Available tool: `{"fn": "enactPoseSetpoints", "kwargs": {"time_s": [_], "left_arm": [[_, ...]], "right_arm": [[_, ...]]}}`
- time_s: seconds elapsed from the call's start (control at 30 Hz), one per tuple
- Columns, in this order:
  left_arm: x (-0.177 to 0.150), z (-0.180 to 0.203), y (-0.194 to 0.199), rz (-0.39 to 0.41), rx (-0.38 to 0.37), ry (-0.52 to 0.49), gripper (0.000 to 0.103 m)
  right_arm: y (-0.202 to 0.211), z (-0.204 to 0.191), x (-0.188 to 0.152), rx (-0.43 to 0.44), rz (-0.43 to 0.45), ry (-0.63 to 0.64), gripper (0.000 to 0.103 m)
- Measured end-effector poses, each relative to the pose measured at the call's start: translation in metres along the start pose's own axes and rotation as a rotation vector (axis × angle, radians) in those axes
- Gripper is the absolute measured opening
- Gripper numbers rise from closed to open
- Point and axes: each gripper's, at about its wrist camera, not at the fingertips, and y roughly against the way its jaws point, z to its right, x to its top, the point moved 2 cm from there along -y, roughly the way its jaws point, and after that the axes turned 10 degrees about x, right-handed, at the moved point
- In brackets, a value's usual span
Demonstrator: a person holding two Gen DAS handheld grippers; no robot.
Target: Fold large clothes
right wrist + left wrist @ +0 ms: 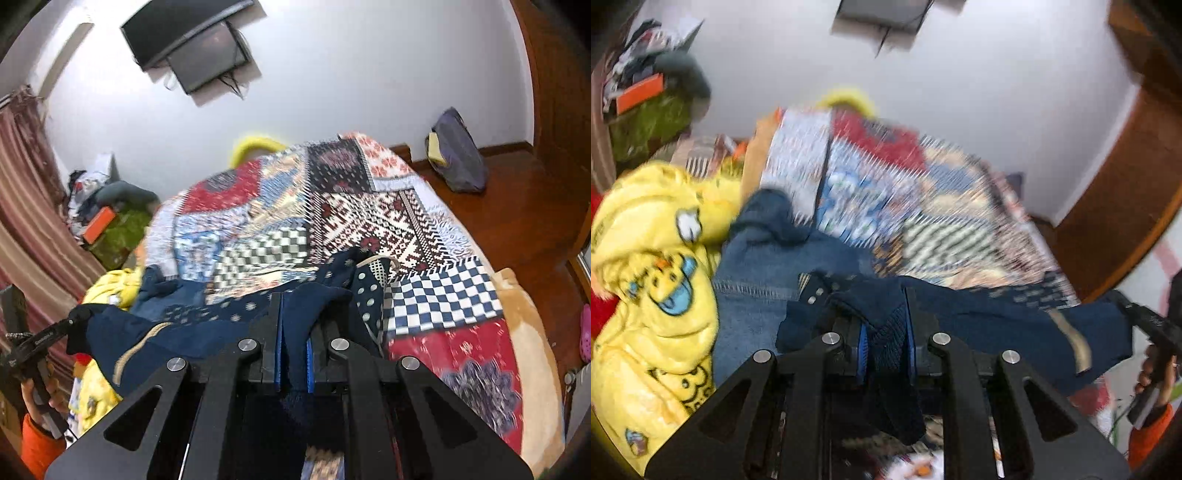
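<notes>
A dark navy garment (pixel 1015 321) with a tan stripe and small pale prints is stretched between my two grippers above the bed. My left gripper (pixel 886 332) is shut on one bunched edge of it. My right gripper (pixel 293 332) is shut on the other edge (pixel 303 314). The same garment spreads to the left in the right wrist view (pixel 166 332), where the left gripper (pixel 48 336) shows in a hand. The right gripper shows at the right edge of the left wrist view (pixel 1145 317).
A patchwork quilt (pixel 369 221) covers the bed. Blue jeans (pixel 757 266) and a yellow puffy jacket (pixel 653 277) lie at the bed's left. A cluttered shelf (pixel 107 218), a wall screen (pixel 192 48), a grey bag (pixel 458 155) and wooden floor surround it.
</notes>
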Motion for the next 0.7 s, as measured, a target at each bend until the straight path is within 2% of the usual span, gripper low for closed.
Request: {"fn": "enactPoseSetpoints", "kwargs": {"time_s": [0.07,0.17,0.27,0.33,0.4,0.43,0.5,0.53,0.57,0.63,0.7], "left_arm": [[-0.012,0.002,-0.04,-0.077,0.039,-0.036,0.016],[-0.034,0.006,-0.071,-0.135,0.066,-0.071,0.018],[-0.047,0.01,-0.084,-0.145,0.097,-0.116,0.022],[-0.051,0.011,-0.088,-0.179,0.088,-0.132,0.023],[-0.053,0.013,-0.082,-0.206,0.09,-0.163,0.024],[-0.054,0.014,-0.074,-0.207,0.096,-0.186,0.029],[-0.053,0.016,-0.059,-0.206,0.108,-0.22,0.04],[-0.053,0.016,-0.047,-0.196,0.117,-0.234,0.053],[-0.053,0.016,-0.032,-0.169,0.126,-0.247,0.062],[-0.053,0.018,-0.008,-0.127,0.118,-0.263,0.064],[-0.056,0.018,0.012,-0.121,0.095,-0.265,0.067]], "right_arm": [[-0.013,0.016,-0.001,-0.014,-0.017,-0.028,0.008],[-0.032,0.039,-0.015,-0.036,-0.071,-0.061,0.008],[-0.041,0.055,-0.025,-0.036,-0.114,-0.065,0.009],[-0.036,0.056,-0.026,-0.018,-0.133,-0.058,0.01],[-0.023,0.052,-0.024,-0.021,-0.14,-0.049,0.012],[-0.01,0.048,-0.022,-0.051,-0.128,-0.03,0.015],[0.005,0.041,-0.019,-0.121,-0.1,0.022,0.016],[0.019,0.034,-0.018,-0.159,-0.089,0.055,0.016],[0.026,0.031,-0.018,-0.164,-0.09,0.07,0.016],[0.044,0.019,-0.022,-0.13,-0.093,0.09,0.016],[0.056,0.011,-0.027,-0.091,-0.094,0.091,0.016]]}}
